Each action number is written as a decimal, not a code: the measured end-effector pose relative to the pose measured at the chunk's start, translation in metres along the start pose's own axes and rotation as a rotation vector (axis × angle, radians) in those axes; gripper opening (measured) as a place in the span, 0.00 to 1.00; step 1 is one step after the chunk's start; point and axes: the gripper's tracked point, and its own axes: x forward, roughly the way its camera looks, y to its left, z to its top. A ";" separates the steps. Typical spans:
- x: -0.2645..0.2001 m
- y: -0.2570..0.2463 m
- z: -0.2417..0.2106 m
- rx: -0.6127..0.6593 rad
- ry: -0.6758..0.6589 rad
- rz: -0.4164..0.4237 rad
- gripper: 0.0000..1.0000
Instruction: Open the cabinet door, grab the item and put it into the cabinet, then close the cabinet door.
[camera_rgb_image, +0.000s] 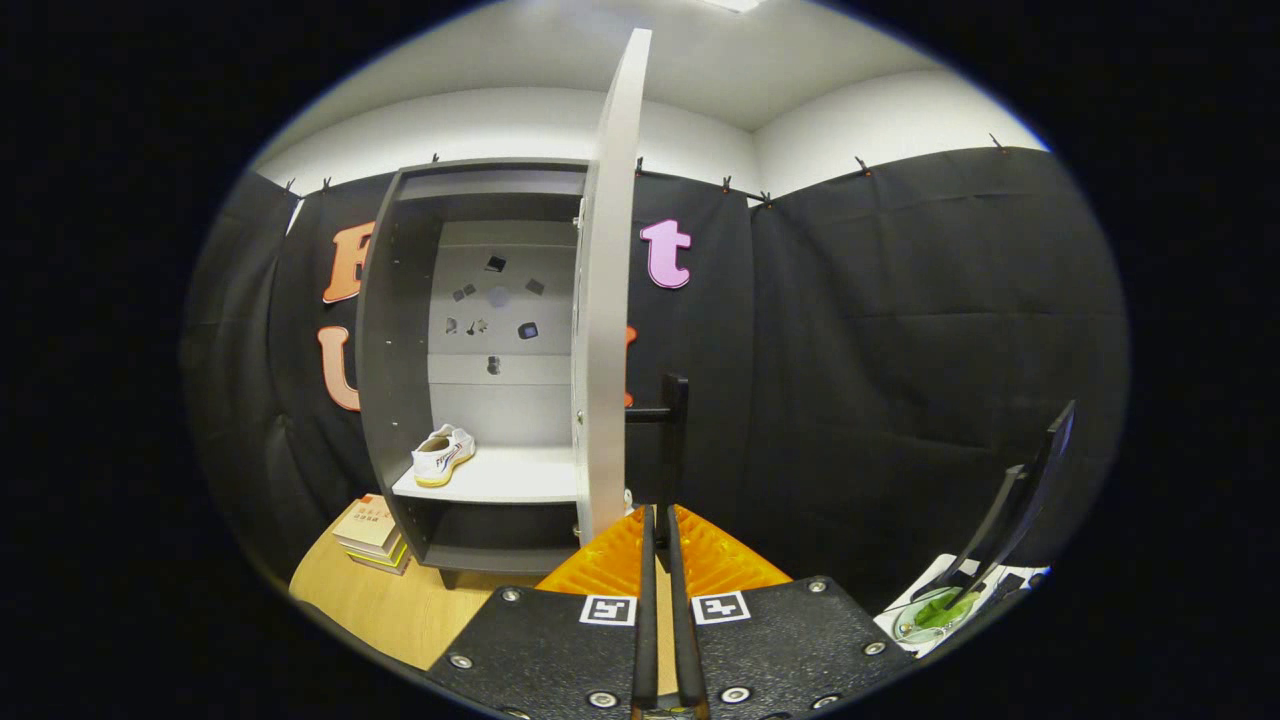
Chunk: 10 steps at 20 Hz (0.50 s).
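A dark grey cabinet (398, 330) stands on the wooden table with its pale door (605, 300) swung open, edge-on to me. On the cabinet's white shelf (510, 478) lies a white sneaker (443, 455) with a yellowish sole. The door's black handle (676, 405) sticks out to the right of the door edge, and its lower end runs down between my fingertips. My gripper (660, 515) is closed narrowly there, both fingers against the handle's bottom end.
A small stack of books (370, 530) lies on the wooden table (380, 600) left of the cabinet's base. To the right, a dark tilted screen (1035, 480) stands over a white tray with something green (935, 612). Black cloth hangs behind.
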 end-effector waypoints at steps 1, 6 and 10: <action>-0.003 -0.002 0.003 0.008 -0.006 -0.008 0.07; -0.022 0.014 0.007 0.011 -0.016 0.001 0.07; -0.033 0.050 0.011 0.010 -0.017 0.051 0.07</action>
